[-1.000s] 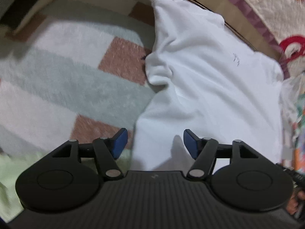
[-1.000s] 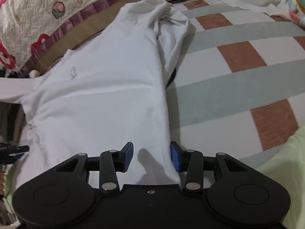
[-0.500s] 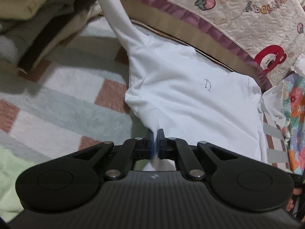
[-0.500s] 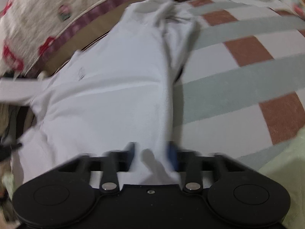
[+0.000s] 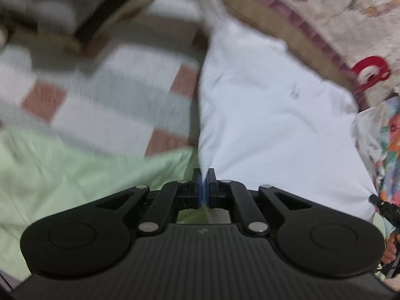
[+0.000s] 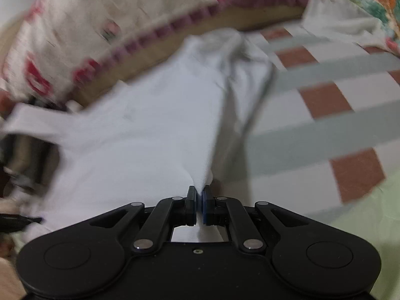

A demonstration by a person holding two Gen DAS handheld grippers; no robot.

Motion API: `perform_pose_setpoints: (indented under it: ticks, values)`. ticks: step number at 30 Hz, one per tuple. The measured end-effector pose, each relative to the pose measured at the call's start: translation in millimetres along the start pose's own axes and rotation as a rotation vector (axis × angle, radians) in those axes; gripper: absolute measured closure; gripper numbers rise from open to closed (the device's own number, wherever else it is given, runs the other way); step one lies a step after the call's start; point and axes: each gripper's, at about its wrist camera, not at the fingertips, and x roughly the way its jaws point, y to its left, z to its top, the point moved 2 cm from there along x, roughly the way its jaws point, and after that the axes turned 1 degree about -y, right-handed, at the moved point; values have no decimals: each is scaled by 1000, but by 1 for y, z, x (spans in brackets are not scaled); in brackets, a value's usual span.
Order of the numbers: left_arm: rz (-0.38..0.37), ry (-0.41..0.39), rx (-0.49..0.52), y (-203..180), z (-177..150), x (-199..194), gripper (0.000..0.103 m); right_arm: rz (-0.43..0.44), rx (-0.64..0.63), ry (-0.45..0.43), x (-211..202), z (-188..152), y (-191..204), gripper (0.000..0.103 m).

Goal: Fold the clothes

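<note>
The white cotton long-sleeved shirt (image 5: pixel 270 125) is soft, thin and light, so it will sag and stretch wherever it is not supported. It will not slip easily out of rubber pads, but 1 layer can slide over another. I judge that the best places to hold it are the 2 corners of the hem, with both layers taken together, and this is how it is held now.

The shirt lies spread on the bed, over a checked blanket of grey, white and brick-red squares (image 6: pixel 325 125), with its far end near the quilted bedspread with red prints (image 5: pixel 350 25). A pale green sheet (image 5: pixel 75 175) covers the near side of the bed.

The left gripper (image 5: pixel 204 187) has its jaws pressed together on the near left edge of the shirt — the cloth rises from the blue pads in a tight peak. The right gripper (image 6: pixel 200 201) pinches the near right edge in the same way, and a fold runs from it toward the bunched sleeve (image 6: pixel 240 57). Between the 2 grips the hem looks raised off the bed, while the chest and sleeves rest on the blanket.
</note>
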Motion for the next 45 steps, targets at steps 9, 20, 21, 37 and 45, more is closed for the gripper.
perform_pose_setpoints:
  ticks: [9,20,21,37,45]
  values:
    - [78,94,42,10,-22,22,100,-63,41,64,2,-5,-8,97]
    - [133,106,190,-6,-19,21,100,-128,-23,11,5,-11,-2,98]
    - [137,117,191,-5,-22,25,100,-147,-48,23,7,-12,0,98]
    - [215,91,246,-13,2,-5,87,-348,-119,225,25,-23,-9,98]
    - [81,5,365,-79,39,19,79,-333,-112,48,17,48,-27,85]
